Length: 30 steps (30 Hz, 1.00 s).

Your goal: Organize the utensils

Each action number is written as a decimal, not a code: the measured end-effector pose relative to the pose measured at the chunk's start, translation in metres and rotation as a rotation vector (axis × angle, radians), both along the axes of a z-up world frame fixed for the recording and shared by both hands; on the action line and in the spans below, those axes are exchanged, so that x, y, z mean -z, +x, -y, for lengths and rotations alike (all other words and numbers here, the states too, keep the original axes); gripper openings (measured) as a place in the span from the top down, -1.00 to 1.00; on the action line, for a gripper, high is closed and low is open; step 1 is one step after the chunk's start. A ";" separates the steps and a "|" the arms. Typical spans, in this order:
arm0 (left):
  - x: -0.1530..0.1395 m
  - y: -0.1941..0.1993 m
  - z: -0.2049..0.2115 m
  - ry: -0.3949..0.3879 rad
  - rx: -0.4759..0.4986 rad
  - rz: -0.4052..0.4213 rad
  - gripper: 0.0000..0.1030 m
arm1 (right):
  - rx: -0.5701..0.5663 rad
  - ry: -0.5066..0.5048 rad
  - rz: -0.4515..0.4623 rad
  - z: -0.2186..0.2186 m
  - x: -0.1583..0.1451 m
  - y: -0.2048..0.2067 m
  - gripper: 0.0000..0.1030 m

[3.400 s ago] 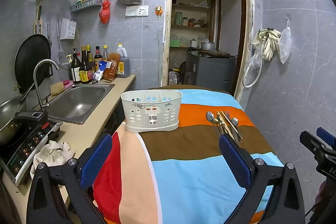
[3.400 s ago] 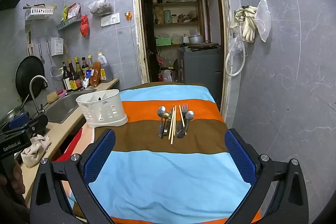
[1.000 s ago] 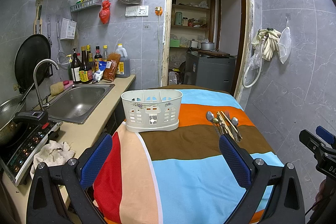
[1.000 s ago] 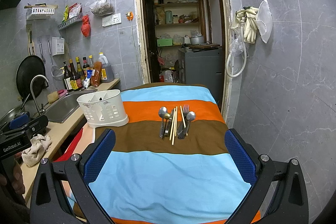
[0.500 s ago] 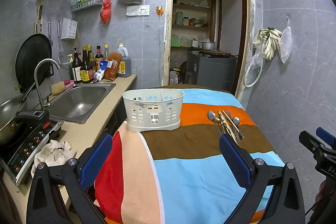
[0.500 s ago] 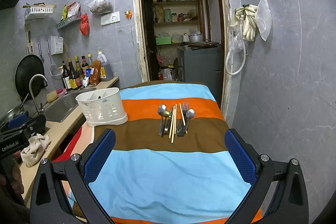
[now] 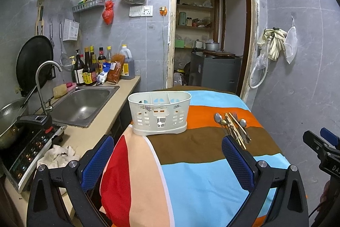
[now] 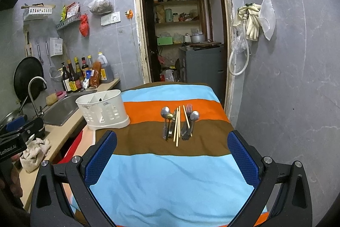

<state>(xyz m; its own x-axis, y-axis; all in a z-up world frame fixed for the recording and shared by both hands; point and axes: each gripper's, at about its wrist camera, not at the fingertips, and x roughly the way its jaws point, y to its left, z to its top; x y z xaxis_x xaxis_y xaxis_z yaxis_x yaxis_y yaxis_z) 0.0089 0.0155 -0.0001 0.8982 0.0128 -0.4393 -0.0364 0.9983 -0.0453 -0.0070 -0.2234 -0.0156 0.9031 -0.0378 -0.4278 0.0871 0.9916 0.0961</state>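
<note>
Blue-padded jaws wide and empty on both sides; sorting not started, as I read it.

Nearest me, my left gripper [image 7: 170, 161] and right gripper [image 8: 171, 156] both hover spread wide over the striped cloth [image 8: 170, 180], gripping nothing and well short of the work. Past the right one, the utensils [image 8: 177, 122] lie bunched on the brown and orange stripes: spoons, forks and chopsticks, none lifted. The white caddy [image 7: 159, 113] stands at the cloth's left corner, apart from the pile; its compartments look empty from the left view, though I cannot see their floors. So everything is left to move. The light-blue stretch in front is clear for my approach. The cloth drops off close on the right by the grey wall [image 8: 286, 99], and on the left toward the counter [image 7: 95, 131] and sink [image 7: 85, 103].
</note>
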 end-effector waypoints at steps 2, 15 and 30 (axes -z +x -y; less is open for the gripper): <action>-0.002 0.002 -0.001 0.004 0.001 0.009 -0.99 | 0.000 -0.006 0.007 -0.001 -0.003 0.002 -0.98; -0.023 0.045 0.019 0.004 0.015 0.117 -0.99 | 0.001 -0.047 0.119 0.022 -0.046 0.033 -0.98; 0.014 0.175 0.123 0.021 0.101 0.058 -0.98 | -0.128 -0.029 0.017 0.121 -0.009 0.189 -0.98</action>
